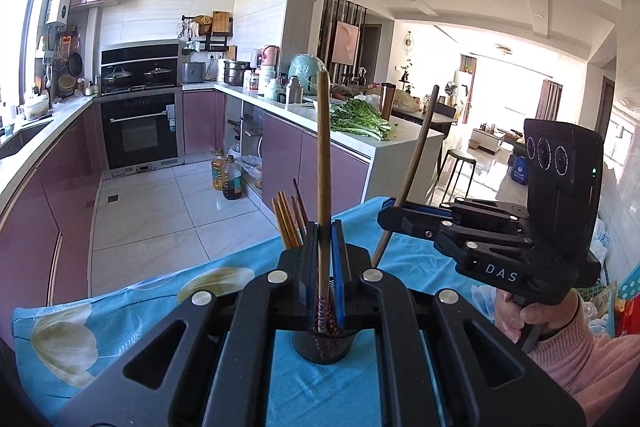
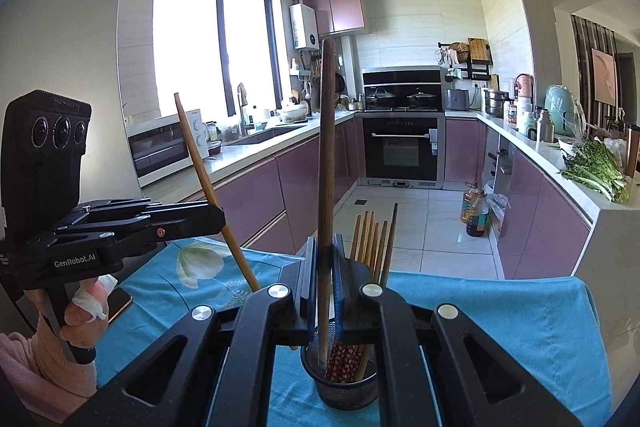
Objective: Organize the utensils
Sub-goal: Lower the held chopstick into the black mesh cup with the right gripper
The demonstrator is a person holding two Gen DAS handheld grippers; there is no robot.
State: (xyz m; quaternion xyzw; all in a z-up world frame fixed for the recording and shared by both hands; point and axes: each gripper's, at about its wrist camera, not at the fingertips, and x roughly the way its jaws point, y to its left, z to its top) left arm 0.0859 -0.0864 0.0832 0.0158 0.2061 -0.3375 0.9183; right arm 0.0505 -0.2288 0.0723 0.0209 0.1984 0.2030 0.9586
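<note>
- I have two grippers up, each clamped tight on one chopstick.
- My left gripper pinches a light brown chopstick between its fingers, nearly upright, its lower end down in the mesh cup.
- My right gripper grips a darker chopstick the same way, its tip inside the cup.
- One cup, standing on the blue cloth just below the fingertips.
- Inside it: about six more chopsticks leaning just beyond my right fingers; I can't count them exactly.
</note>
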